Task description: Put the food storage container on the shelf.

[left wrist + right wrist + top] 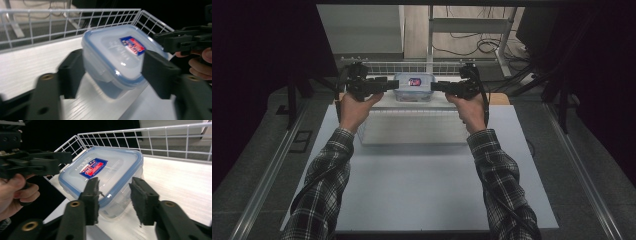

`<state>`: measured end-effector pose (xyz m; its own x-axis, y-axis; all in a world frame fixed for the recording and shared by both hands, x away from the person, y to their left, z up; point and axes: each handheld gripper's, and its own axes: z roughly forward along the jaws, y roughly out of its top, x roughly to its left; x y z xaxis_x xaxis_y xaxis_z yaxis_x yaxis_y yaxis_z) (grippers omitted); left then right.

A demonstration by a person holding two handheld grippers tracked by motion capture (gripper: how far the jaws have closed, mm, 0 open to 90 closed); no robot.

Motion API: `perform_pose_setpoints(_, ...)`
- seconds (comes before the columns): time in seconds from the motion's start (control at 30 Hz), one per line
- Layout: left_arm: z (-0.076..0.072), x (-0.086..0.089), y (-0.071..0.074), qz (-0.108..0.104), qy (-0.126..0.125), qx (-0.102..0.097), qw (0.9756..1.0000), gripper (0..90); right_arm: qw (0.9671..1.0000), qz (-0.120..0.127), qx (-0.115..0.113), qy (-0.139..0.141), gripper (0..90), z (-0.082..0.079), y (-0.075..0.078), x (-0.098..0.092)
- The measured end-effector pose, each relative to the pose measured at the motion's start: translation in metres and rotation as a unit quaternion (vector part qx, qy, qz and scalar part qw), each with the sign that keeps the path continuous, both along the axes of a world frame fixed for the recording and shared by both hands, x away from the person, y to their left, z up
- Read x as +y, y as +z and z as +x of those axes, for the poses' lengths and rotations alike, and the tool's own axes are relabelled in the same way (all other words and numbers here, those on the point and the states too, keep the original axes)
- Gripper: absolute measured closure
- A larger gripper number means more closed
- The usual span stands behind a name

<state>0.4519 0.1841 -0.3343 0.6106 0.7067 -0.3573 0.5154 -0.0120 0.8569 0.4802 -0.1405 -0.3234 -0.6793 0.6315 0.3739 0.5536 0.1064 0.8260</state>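
Between both spread tools (pixel 387 85) (pixel 434 86), lidded clear container (pixel 413 87) with blue seal, contents unclear.

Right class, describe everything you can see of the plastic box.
The box is squarish, translucent plastic with rounded corners; its lid has a blue rim and a red-and-blue label. Lid on, it sits tilted above a white shelf edged by wire railing. The left gripper straddles one side, the right gripper a corner.
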Motion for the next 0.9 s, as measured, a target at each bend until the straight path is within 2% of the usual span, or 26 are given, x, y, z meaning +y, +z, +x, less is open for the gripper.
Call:
perform_pose_setpoints(0.03,-0.001,-0.001,0.0,0.001,-0.002,-0.005,1.0,30.2,1.0,0.0,0.0,0.0,53.4,0.0,0.0,0.0)
perform_pose_setpoints(0.07,-0.002,-0.001,0.0,0.002,-0.007,-0.007,0.9999,24.7,1.0,0.006,-0.003,0.003,46.7,-0.002,0.001,-0.001)
perform_pose_setpoints(0.13,-0.005,-0.004,-0.001,0.006,-0.014,-0.009,0.9998,22.3,0.9999,0.007,-0.004,0.007,43.8,-0.002,0.001,-0.001)
perform_pose_setpoints(0.17,-0.006,-0.005,-0.001,0.009,-0.015,-0.011,0.9998,18.1,0.9999,-0.002,-0.008,0.013,36.7,-0.005,0.001,0.0)
perform_pose_setpoints(0.2,-0.01,-0.006,-0.002,0.016,-0.02,-0.016,0.9995,16.6,0.9998,-0.01,-0.013,0.014,34.0,-0.006,0.001,0.0)
perform_pose_setpoints(0.23,-0.01,-0.006,-0.002,0.016,-0.02,-0.016,0.9995,14.7,0.9998,-0.01,-0.013,0.014,34.0,-0.006,0.001,0.0)
perform_pose_setpoints(0.37,-0.018,-0.008,-0.003,0.026,-0.028,-0.024,0.999,9.7,0.9987,-0.036,-0.032,0.016,23.4,-0.014,-0.003,0.001)
perform_pose_setpoints(0.47,-0.026,-0.009,-0.005,0.037,-0.038,-0.023,0.9983,6.2,0.9975,-0.053,-0.043,0.023,18.2,-0.019,-0.007,0.002)
perform_pose_setpoints(0.6,-0.031,-0.011,-0.007,0.041,-0.045,-0.026,0.9978,5.4,0.9964,-0.064,-0.052,0.023,16.0,-0.023,-0.008,0.003)
perform_pose_setpoints(0.7,-0.037,-0.012,-0.007,0.052,-0.05,-0.034,0.9969,4.5,0.9957,-0.067,-0.059,0.026,14.4,-0.028,-0.009,0.002)
perform_pose_setpoints(0.73,-0.04,-0.014,-0.008,0.064,-0.049,-0.039,0.9959,3.8,0.9952,-0.069,-0.062,0.029,13.1,-0.031,-0.009,0.002)
perform_pose_setpoints(0.9,-0.045,-0.016,-0.011,0.075,-0.051,-0.044,0.9949,3.0,0.9944,-0.074,-0.068,0.034,10.8,-0.037,-0.011,0.003)
